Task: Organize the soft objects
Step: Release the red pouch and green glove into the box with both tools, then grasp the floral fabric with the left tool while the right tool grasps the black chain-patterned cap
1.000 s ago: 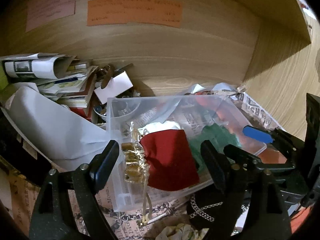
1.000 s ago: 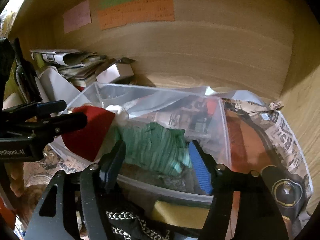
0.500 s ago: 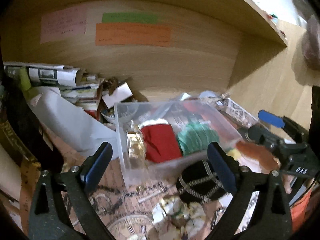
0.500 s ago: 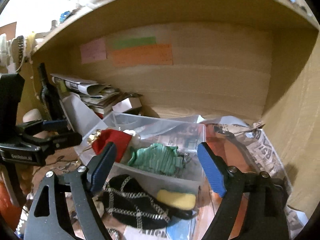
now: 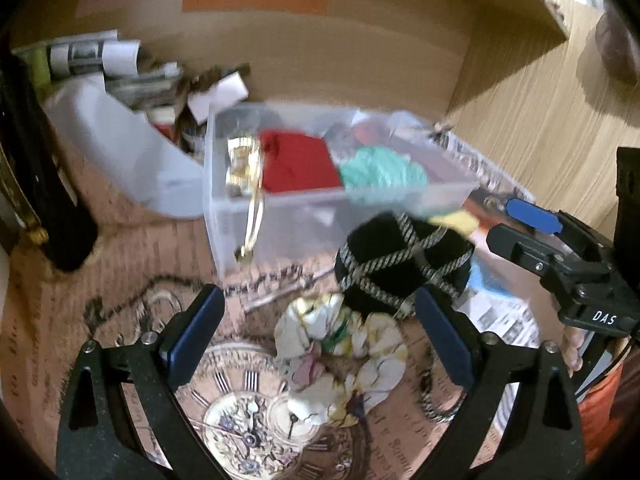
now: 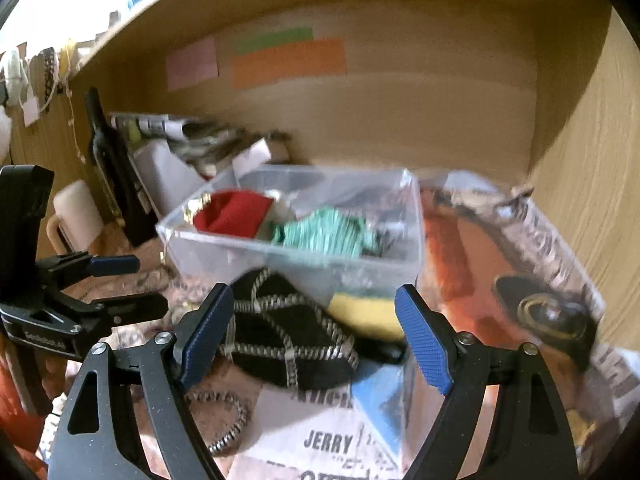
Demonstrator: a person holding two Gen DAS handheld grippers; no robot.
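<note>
Left tongs: spread wide, empty, poised above a crumpled floral cloth. Right tongs: likewise gaping, nothing between them, hanging over a black pouch crossed with braided metallic cord.

Nearest layer, on the counter: paper printed with a clock face, newsprint, and loose chain trailing from the pouch. Floral cloth looks thin, silky, heavily wrinkled; the pouch looks plush, rounded, slack. A yellow spongy piece lies wedged between the pouch and the bin wall.

Further back: clear plastic bin, rigid, thin-walled, rectangular. Inside it, a red fabric pouch with a gold beaded drawstring draped over the rim, and a green ribbed knit bunched beside it. Behind: papers stacked against the wooden back wall, which carries coloured labels.

Risk assessment (judgement):
- Both views blurred, so alignment on a soft target may be off.
- Chain may snag the tongs or drag neighbouring items when the pouch lifts.
- Silky cloth may slip from a shallow pinch.
- Light bin may skid if nudged.
- The two tongs sit close together; collision is possible.
</note>
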